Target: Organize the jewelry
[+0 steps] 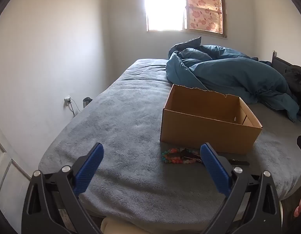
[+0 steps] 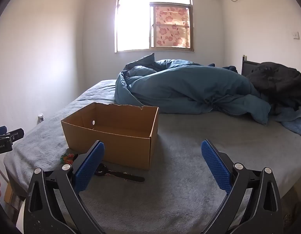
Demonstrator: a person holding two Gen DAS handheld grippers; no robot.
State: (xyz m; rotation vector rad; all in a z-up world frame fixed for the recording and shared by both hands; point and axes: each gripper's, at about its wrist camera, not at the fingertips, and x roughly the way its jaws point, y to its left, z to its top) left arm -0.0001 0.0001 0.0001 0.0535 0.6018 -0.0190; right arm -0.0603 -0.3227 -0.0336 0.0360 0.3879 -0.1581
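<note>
I hold my left claw (image 1: 151,154) and right claw (image 2: 152,152) wide with nothing in them, and the bead bracelets (image 1: 176,156) and black watch (image 2: 119,174) lie on the bed (image 1: 119,120) just in front of the cardboard box (image 1: 207,134).

Left wrist: your view looks down the bed (image 1: 121,117), box (image 1: 207,134) right of centre.
Right wrist: box (image 2: 115,136) sits left.
Shared: box, window (image 1: 164,5).

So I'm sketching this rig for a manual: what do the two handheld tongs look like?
Both match: the left tongs and right tongs have black angular plastic arms with triangular cut-outs, silver round pivot bolts, and blue textured pads. White lettering marks the left one's side, seen from the right wrist.
</note>
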